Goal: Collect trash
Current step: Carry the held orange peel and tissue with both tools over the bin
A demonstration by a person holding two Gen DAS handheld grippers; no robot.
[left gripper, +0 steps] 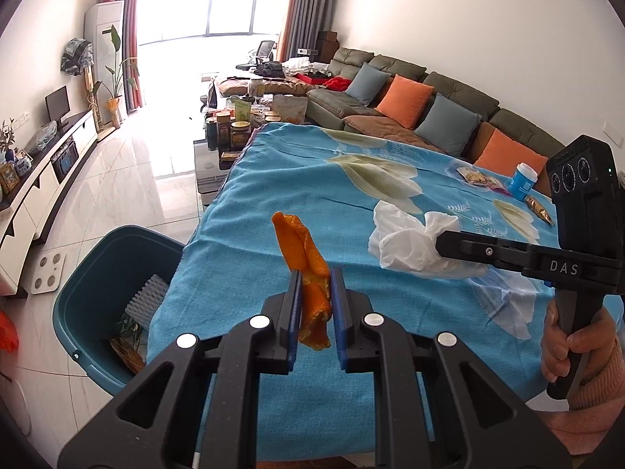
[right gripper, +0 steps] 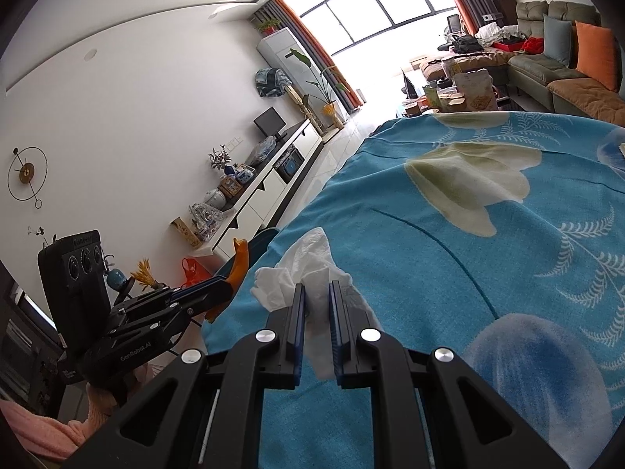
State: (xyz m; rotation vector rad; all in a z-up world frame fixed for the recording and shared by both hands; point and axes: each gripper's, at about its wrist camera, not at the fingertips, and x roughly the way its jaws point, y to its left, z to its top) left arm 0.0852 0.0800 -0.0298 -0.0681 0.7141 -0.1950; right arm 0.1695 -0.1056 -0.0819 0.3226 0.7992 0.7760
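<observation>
My left gripper (left gripper: 315, 273) is shut on an orange peel (left gripper: 302, 250) and holds it above the table with the blue floral cloth (left gripper: 312, 179). My right gripper (right gripper: 317, 287) is shut on a crumpled white tissue (right gripper: 308, 262) just above the cloth; it also shows in the left wrist view (left gripper: 439, 240) with the tissue (left gripper: 406, 242). A teal bin (left gripper: 97, 281) stands on the floor at the table's left edge, holding a white brush and wrappers. The left gripper (right gripper: 224, 283) with the peel (right gripper: 239, 264) shows at the left of the right wrist view.
Snack wrappers (left gripper: 478, 178), a blue tub (left gripper: 522, 181) and a gold wrapper (left gripper: 541, 209) lie at the table's far right. A cluttered coffee table (left gripper: 234, 125) stands beyond, a sofa (left gripper: 410, 97) to the right, a TV cabinet (left gripper: 47, 172) along the left wall.
</observation>
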